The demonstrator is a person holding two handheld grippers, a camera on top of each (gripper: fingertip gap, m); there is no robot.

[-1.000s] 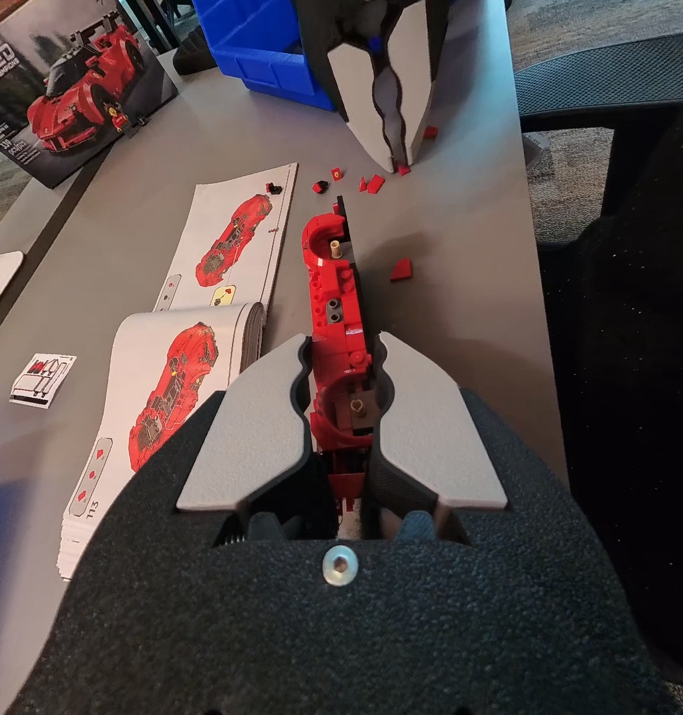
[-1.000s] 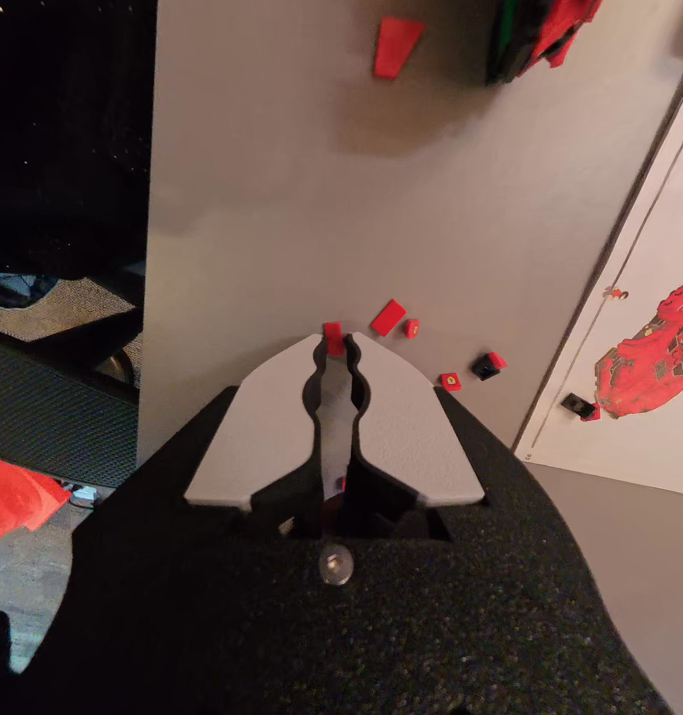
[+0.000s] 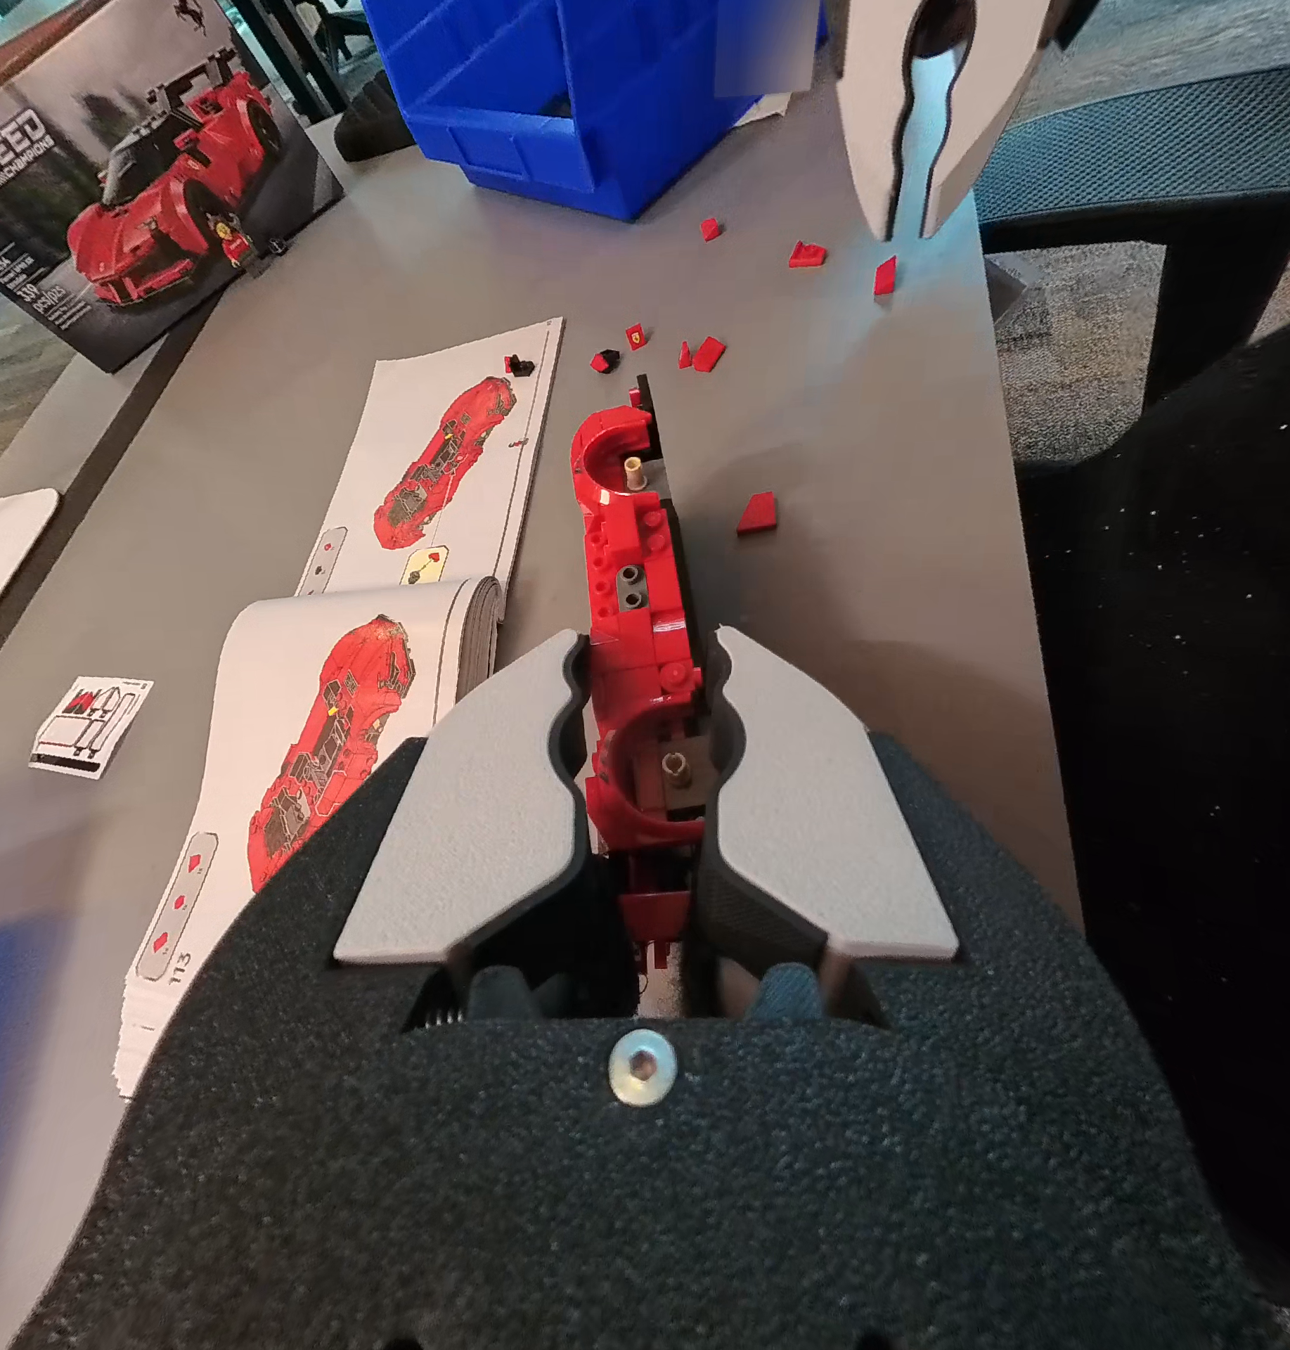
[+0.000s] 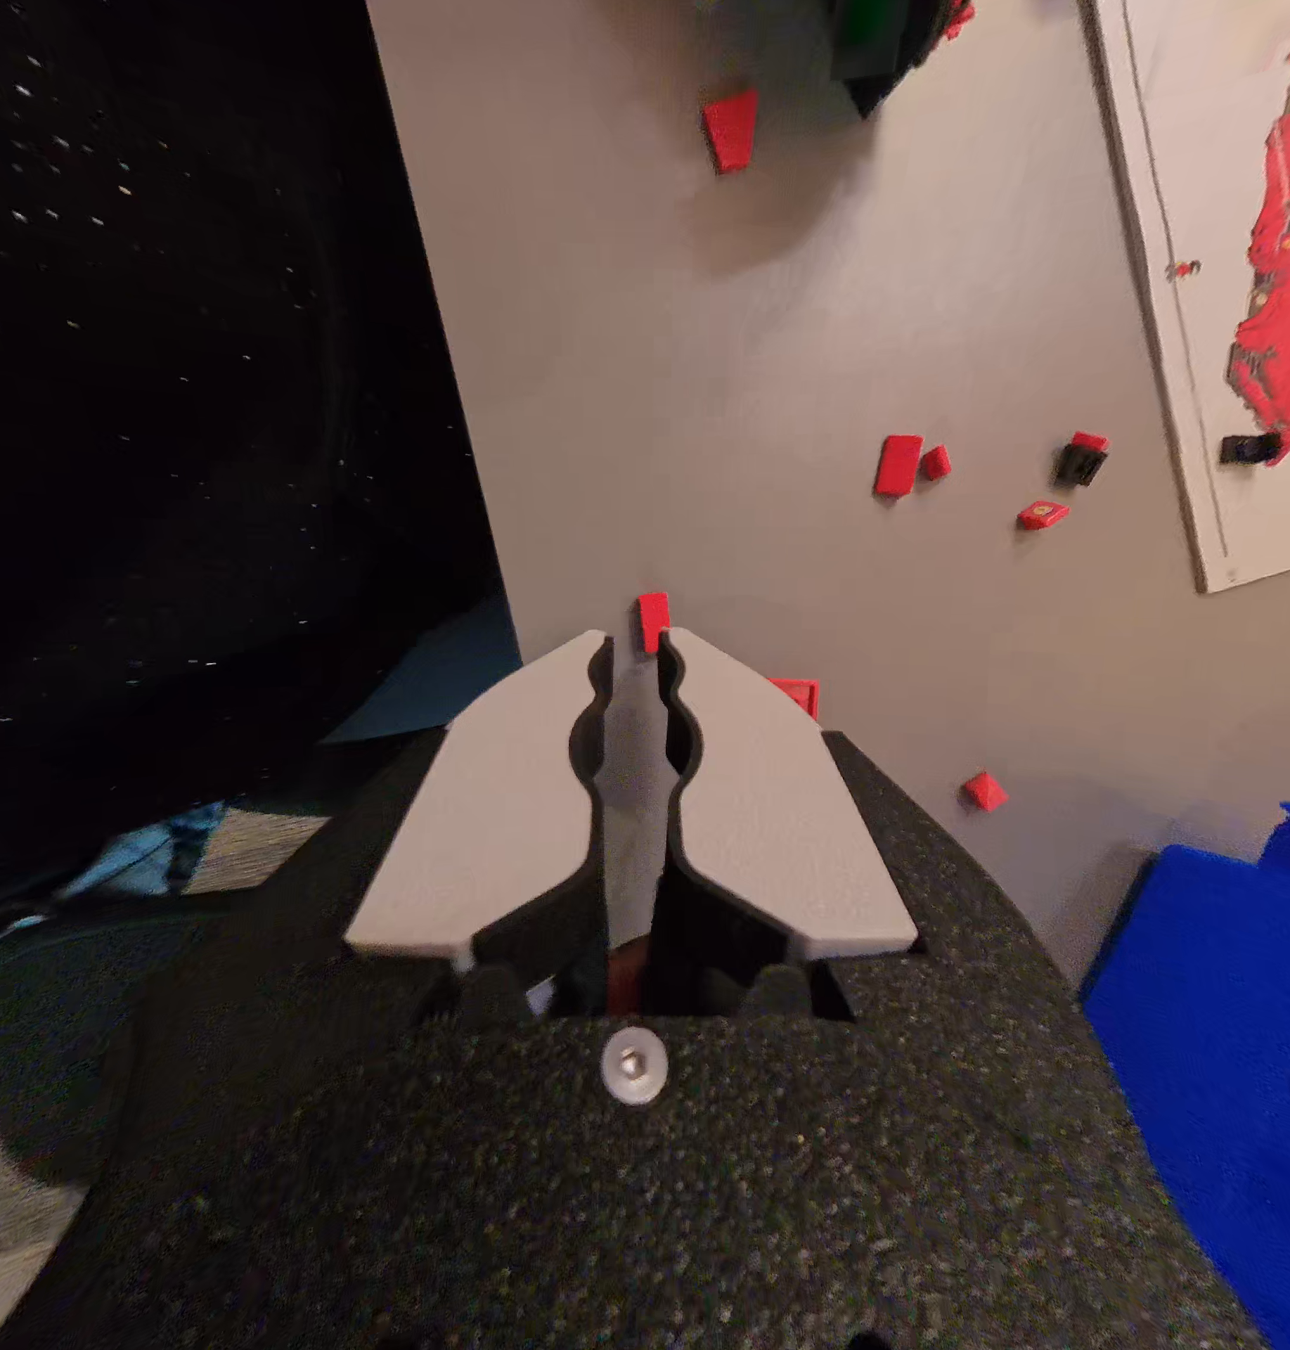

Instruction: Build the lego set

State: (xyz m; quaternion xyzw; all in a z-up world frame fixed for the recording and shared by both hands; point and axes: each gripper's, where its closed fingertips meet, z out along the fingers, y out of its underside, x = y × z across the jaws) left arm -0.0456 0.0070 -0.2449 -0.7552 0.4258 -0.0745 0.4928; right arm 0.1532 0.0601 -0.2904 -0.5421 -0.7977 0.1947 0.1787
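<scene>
Nearby, loose red pieces (image 3: 708, 353) beside booklet (image 3: 437, 467)

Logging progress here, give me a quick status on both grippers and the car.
Left gripper shut on the red car body. Right gripper open above a small red piece at the table edge. Nothing in the way.

In the left wrist view the bare grey table (image 3: 868, 584) to the right of the half-built car (image 3: 638, 584) is the widest open lane, broken only by one red wedge piece (image 3: 758, 513) at mid-frame. The open booklet (image 3: 422, 555) fills the left centre, and the blue bin (image 3: 554, 109) blocks the upper middle. Scattered small red pieces (image 3: 707, 352) clutter the strip beyond the car's far end, and a black chair (image 3: 1175, 511) lines the right edge.
</scene>
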